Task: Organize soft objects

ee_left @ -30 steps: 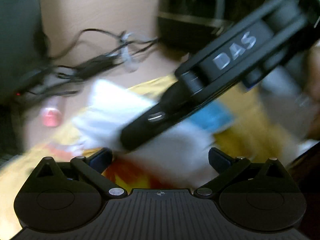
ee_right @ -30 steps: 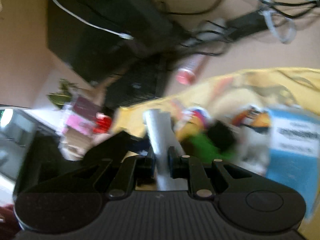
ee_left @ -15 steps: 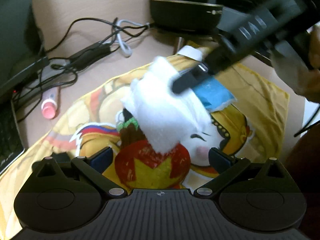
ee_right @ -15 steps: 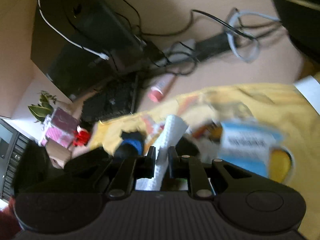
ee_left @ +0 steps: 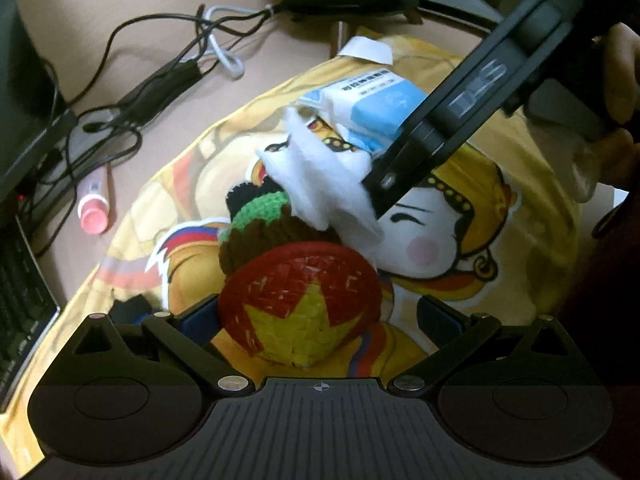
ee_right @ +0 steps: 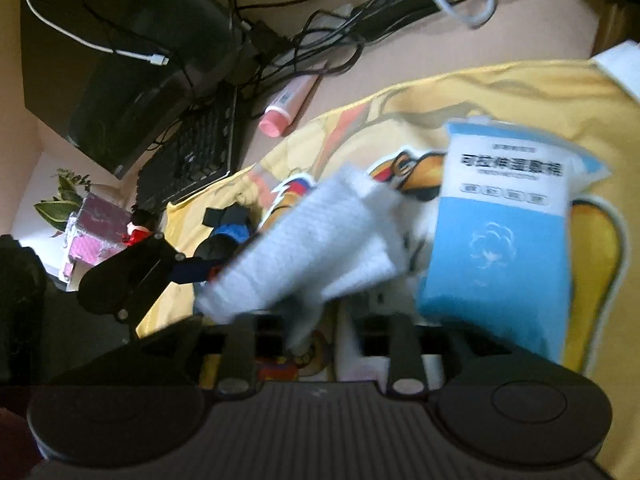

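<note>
Since a second ago the right tongs (ee_right: 320,330) have let go their pinch: their jaws are opening, and the white cloth (ee_right: 304,252) that was clamped between them now lies loose just ahead of the tips, partly still between the jaws, blurred. In the left view the right tongs (ee_left: 378,196) have come down to the heap, their tip at the cloth (ee_left: 324,176).

The cloth rests on top of a crocheted toy (ee_left: 260,224) in black, green and brown, and leans toward a blue pack (ee_right: 500,248) of wipes just beside it. A red and yellow woven disc (ee_left: 300,304) lies against the toy, nearest the left tongs (ee_left: 320,316). These are spread wide, with the disc between the jaws; the left finger (ee_left: 200,316) is at its edge, the right one stands apart.

All of this lies on a yellow printed mat (ee_left: 520,240) on a beige counter (ee_left: 160,0). Beyond the mat are a pink tube (ee_left: 94,208), tangled cables (ee_left: 160,80), a keyboard (ee_right: 192,160) and a dark monitor (ee_right: 132,92). A hand (ee_left: 616,80) holds the right tongs at the edge.
</note>
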`<state>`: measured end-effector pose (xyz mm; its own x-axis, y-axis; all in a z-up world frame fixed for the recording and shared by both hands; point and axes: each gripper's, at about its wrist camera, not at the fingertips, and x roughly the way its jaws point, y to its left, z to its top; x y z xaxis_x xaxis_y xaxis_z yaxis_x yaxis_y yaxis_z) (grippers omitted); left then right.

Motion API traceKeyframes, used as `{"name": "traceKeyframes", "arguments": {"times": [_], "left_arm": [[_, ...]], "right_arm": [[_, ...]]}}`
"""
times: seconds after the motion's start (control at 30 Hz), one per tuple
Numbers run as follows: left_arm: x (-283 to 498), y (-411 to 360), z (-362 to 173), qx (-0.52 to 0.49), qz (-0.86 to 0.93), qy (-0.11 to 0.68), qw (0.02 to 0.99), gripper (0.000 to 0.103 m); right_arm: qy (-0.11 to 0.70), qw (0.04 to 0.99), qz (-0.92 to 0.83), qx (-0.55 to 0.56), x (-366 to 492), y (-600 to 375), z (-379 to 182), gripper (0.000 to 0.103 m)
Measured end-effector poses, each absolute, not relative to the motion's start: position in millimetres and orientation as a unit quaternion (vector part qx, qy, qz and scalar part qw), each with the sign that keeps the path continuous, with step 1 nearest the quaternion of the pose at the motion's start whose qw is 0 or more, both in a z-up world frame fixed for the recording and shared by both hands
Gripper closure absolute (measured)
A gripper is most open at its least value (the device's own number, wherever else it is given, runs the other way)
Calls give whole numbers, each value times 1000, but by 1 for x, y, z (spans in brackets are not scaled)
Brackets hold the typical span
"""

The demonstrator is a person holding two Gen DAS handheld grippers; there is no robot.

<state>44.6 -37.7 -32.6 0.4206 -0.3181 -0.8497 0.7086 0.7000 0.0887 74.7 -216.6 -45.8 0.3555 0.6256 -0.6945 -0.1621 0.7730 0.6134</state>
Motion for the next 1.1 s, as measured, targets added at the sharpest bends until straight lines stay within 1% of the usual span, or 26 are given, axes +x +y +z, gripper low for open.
{"name": "traceKeyframes", "arguments": {"times": [0.03,0.07,0.1,0.13,0.2,0.27,0.33,0.47,0.5,0.53,0.57,0.6,0.63,0.67,0.83,0.97,1.1], "left_arm": [[45,-36,-31,214,-320,435,814,0],[46,-35,-30,201,-325,434,816,0],[47,-34,-29,189,-327,434,818,0],[47,-33,-28,177,-328,433,821,0],[48,-33,-29,159,-325,434,825,0],[48,-32,-31,151,-321,436,827,0],[48,-32,-32,151,-318,443,825,0],[43,-30,-30,148,-318,444,824,0],[42,-30,-30,146,-316,444,825,0],[41,-30,-30,144,-315,445,826,0],[40,-30,-30,143,-315,446,826,0],[40,-30,-30,142,-314,446,826,0],[39,-31,-30,142,-314,447,826,0],[38,-31,-30,142,-314,447,825,0],[37,-32,-28,142,-314,443,828,0],[37,-35,-29,148,-318,442,825,0],[38,-45,-31,175,-314,446,820,0]], "right_arm": [[507,795,244,228,72,-222,-42,39],[504,797,240,231,69,-228,-37,39],[502,795,236,244,66,-235,-34,36],[501,790,234,266,65,-241,-32,30],[499,773,230,318,67,-251,-34,25],[504,763,214,342,75,-250,-41,27],[513,760,205,341,82,-240,-47,36],[529,761,204,315,86,-223,-54,38],[528,763,206,311,85,-221,-55,46],[527,765,208,307,84,-219,-56,62],[523,765,214,310,82,-221,-56,70],[517,763,221,318,80,-224,-56,82],[511,769,219,315,77,-228,-54,91],[505,778,212,307,75,-232,-51,93],[492,813,201,237,63,-237,-43,93],[517,789,233,235,70,-217,-54,93],[513,795,253,200,75,-199,-48,93]]}}
